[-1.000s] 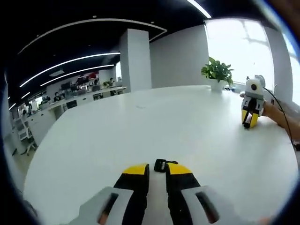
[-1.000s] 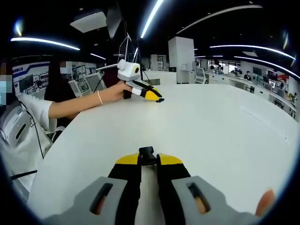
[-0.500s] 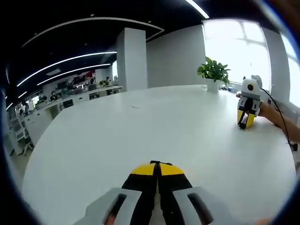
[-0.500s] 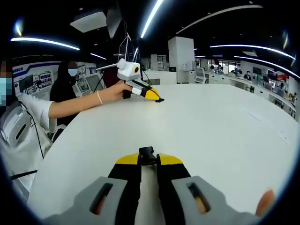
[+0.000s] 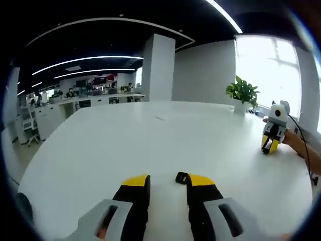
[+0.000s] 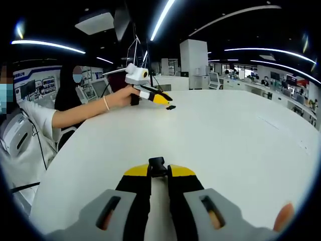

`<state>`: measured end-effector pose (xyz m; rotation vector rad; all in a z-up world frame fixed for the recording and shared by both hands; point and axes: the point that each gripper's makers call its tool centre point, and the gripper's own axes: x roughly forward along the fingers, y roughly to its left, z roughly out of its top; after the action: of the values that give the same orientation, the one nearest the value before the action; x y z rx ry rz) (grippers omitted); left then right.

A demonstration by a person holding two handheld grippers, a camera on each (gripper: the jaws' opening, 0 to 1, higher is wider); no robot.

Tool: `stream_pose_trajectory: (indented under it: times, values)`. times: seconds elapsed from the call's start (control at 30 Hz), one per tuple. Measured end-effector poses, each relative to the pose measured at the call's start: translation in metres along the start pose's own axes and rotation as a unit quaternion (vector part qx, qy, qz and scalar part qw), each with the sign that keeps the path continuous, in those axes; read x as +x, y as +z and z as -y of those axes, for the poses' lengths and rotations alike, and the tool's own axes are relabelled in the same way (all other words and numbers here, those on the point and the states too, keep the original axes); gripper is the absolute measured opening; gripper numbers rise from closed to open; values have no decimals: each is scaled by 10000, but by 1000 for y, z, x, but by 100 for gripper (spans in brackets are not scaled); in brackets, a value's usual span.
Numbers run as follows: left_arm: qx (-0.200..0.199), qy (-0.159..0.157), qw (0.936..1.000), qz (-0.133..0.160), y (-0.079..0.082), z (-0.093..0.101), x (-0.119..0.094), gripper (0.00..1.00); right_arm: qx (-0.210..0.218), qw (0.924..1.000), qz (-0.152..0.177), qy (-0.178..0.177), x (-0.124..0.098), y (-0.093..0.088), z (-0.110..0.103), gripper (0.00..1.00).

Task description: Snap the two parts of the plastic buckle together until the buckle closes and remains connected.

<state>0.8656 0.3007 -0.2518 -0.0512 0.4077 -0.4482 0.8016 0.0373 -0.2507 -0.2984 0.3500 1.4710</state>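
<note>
In the left gripper view, the left gripper (image 5: 168, 183) stood with its yellow-tipped jaws spread apart over the white table (image 5: 150, 135). Half a second before, those jaws had been pressed together, with only a sliver of black showing at the tips. Now one buckle half (image 5: 181, 177) lay on the table just by the inner edge of the jaw on the view's right side, near its tip, and I could not tell whether it touched that jaw. The tool was released and held nothing. Farther along the table from that buckle half, near a potted plant (image 5: 242, 91), the right gripper (image 5: 271, 144) showed, tips down at the table.

In the right gripper view, the right gripper (image 6: 158, 170) was clenched on the other buckle half (image 6: 157, 164), which stuck out past the yellow tips just over the table; nothing here had changed. Well beyond that piece, the left gripper (image 6: 160, 98) hovered with the first half (image 6: 171, 107) lying on the table just beside its tip, no longer carried.

Judging by this, the grasp on the first half had been let go, so the two parts stayed well apart and unjoined; a fresh grip seemed needed before any snapping.
</note>
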Motion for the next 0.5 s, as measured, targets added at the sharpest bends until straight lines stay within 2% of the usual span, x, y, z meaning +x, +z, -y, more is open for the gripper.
stream_pose_trajectory:
  times: [0.1, 0.3, 0.33, 0.5]
  values:
    - [111, 129, 9998, -102, -3, -2, -2, 30, 3, 10000, 0, 1, 0, 0, 0, 12]
    - [643, 0, 9968, -465, -11, 7, 4, 30, 9, 10000, -7, 4, 0, 0, 1, 12]
    - [636, -45, 9966, -531, -14, 10, 4, 30, 9, 10000, -8, 5, 0, 0, 1, 12]
    - [732, -261, 9961, -409, -12, 17, 9, 30, 4, 10000, -1, 4, 0, 0, 1, 12]
